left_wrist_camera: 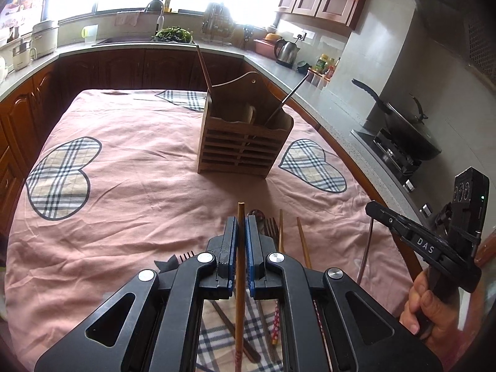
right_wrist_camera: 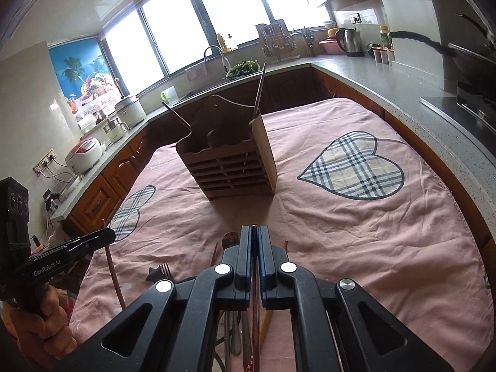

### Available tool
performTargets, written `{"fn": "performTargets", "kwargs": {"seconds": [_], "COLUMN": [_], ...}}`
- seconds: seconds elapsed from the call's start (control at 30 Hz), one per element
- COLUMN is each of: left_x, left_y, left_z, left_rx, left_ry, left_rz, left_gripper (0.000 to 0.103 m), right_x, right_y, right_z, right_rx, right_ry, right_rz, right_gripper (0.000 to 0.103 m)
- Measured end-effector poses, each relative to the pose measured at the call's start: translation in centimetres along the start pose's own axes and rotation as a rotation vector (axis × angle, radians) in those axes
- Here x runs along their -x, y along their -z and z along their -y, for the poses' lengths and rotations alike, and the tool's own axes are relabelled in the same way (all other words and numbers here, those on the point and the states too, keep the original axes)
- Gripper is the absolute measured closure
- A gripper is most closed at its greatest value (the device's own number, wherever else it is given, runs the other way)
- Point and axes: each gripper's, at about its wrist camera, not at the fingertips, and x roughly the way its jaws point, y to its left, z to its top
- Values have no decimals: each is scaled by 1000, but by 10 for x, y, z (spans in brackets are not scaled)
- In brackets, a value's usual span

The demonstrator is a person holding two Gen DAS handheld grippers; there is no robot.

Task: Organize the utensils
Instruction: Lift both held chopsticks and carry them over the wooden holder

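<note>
Daylight enters through the windows (right_wrist_camera: 186, 28), which are overexposed with glare. Fisheye distortion curves the desk (left_wrist_camera: 124, 217); frame corners vignette dark. Focus stays sharp.

Black tool (left_wrist_camera: 241, 226), blue pads (left_wrist_camera: 250, 235), silver screws

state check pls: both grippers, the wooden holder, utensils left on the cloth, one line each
left gripper: shut on a wooden chopstick
right gripper: shut on a thin dark chopstick
wooden utensil holder: upright on the pink cloth, already holds a wooden stick and a metal utensil, both leaning
loose utensils: lying flat on the cloth under the grippers, not yet sorted
fork: lying flat on the cloth
</note>
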Motion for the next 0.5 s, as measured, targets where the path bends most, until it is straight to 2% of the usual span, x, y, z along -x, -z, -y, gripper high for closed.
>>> {"fn": "performTargets", "kwargs": {"seconds": [0.5], "left_x": [49], "left_y": [14], "left_z": [-4], "left_rx": [27], "left_ry": [4], "left_rz": [92], "left_gripper": [98], "right_x": [46], "right_y": [2], "right_z": [-20], "right_rx": [50], "right_ry": [-18], "right_rz": [105], "right_gripper": [99]}}
